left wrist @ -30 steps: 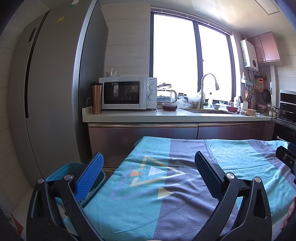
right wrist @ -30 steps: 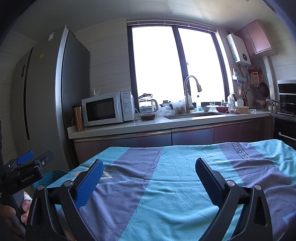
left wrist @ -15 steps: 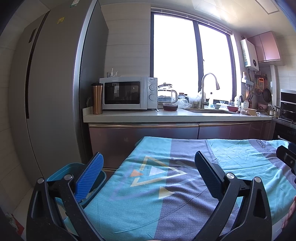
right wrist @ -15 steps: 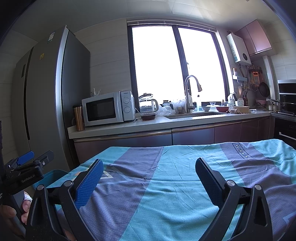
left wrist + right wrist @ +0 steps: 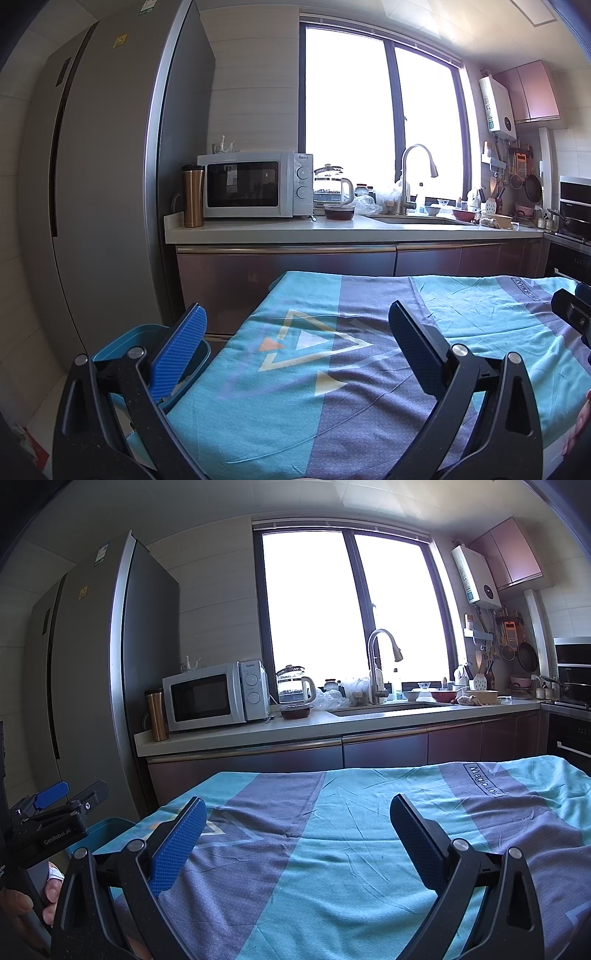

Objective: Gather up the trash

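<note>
**Kitchen table, no trash in sight yet**

Teal cloth bare beneath both tools: left gripper and right gripper spread wide, empty. Blue bin sits beside the table's left edge. Likely still searching; next move needs a target found

A blue bin (open-topped, with something pale inside) stands low beside the table's left edge, near the fridge.
</note>
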Demonstrator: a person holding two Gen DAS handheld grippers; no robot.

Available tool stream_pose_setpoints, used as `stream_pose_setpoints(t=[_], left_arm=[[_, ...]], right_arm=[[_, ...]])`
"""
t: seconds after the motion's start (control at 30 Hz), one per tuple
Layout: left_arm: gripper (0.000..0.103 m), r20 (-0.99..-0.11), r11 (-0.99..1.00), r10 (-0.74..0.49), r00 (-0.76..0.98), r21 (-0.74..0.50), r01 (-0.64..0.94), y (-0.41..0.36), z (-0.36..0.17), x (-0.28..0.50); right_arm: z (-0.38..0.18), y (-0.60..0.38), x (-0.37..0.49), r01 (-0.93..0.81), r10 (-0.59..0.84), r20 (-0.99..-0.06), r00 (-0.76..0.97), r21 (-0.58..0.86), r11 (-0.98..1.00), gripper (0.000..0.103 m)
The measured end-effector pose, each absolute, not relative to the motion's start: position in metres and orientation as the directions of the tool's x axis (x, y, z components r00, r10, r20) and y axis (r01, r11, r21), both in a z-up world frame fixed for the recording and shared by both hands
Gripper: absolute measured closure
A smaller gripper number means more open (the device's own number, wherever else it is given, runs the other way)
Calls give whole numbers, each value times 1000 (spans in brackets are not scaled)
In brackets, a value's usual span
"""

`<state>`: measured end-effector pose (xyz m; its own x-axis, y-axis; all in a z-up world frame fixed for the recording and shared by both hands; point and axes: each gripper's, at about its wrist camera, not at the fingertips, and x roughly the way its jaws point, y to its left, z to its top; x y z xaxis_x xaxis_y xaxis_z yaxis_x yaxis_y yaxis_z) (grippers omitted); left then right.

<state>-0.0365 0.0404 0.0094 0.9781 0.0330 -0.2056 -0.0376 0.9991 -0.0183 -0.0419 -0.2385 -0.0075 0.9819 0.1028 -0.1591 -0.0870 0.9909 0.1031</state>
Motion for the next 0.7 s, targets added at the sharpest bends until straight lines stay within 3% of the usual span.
stream_pose_setpoints(t=[0.7], left_arm=[[6, -208, 999, 32, 978, -17, -36, 39, 8, -36]], right_arm=[[-10, -240, -41, -85, 101, -158, 982, 106, 991, 7]])
